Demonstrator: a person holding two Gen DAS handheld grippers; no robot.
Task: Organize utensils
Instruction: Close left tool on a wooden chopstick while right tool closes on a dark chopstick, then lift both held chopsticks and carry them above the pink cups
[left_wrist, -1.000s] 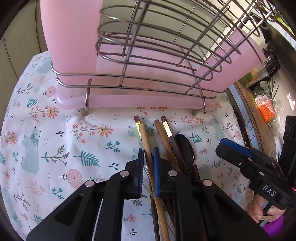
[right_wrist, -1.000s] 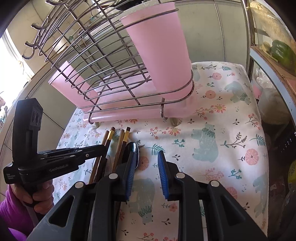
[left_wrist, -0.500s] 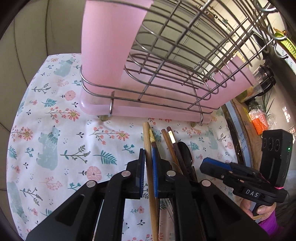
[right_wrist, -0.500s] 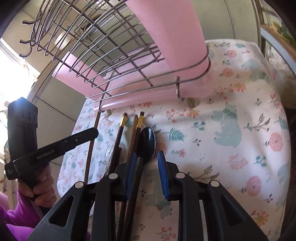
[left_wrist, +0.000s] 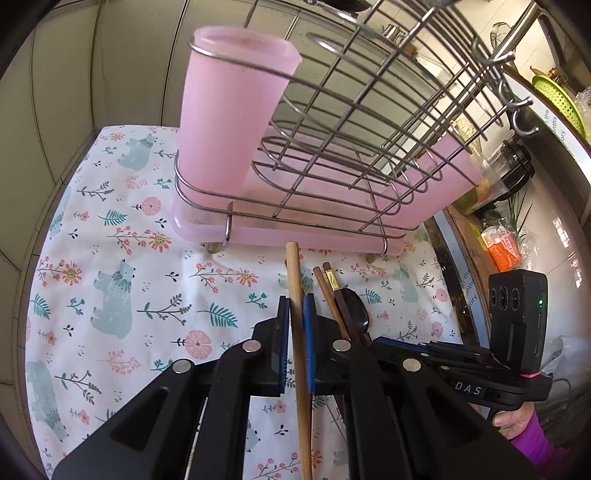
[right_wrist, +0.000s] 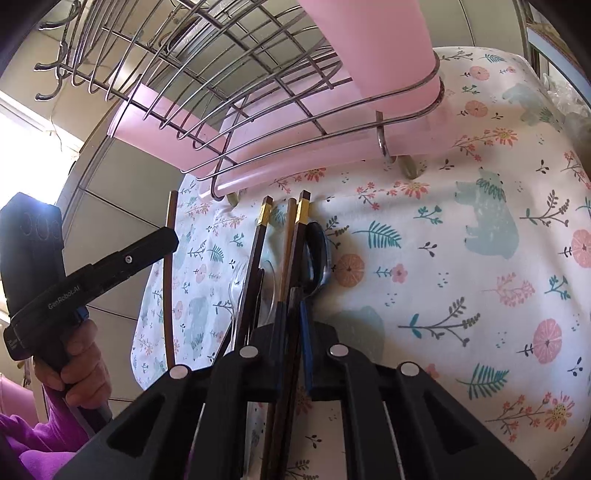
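My left gripper (left_wrist: 296, 321) is shut on a light wooden chopstick (left_wrist: 293, 273) and holds it off the floral cloth (left_wrist: 110, 295). In the right wrist view the left gripper (right_wrist: 168, 238) carries that chopstick (right_wrist: 169, 288) at the left. The jaws of my right gripper (right_wrist: 291, 321) are closing, with the handle of a dark spoon (right_wrist: 316, 251) pinched between the pads. Gold-banded dark chopsticks (right_wrist: 301, 212) lie close beside it; whether one is caught too is unclear. The pink cutlery cup (left_wrist: 229, 110) stands in the wire rack (left_wrist: 369, 122) behind.
Dark chopsticks (left_wrist: 332, 284) and the spoon (left_wrist: 354, 306) lie on the cloth before the rack's pink drip tray (left_wrist: 295, 236). A clear plastic utensil (right_wrist: 236, 280) rests among them. A blender jar (left_wrist: 509, 170), an orange packet (left_wrist: 502, 247) and a green colander (left_wrist: 557, 99) crowd the right.
The left gripper has risen and pulled back from the rack with the wooden chopstick. The right gripper has dropped over the spoon's handle and its jaws have narrowed onto it.
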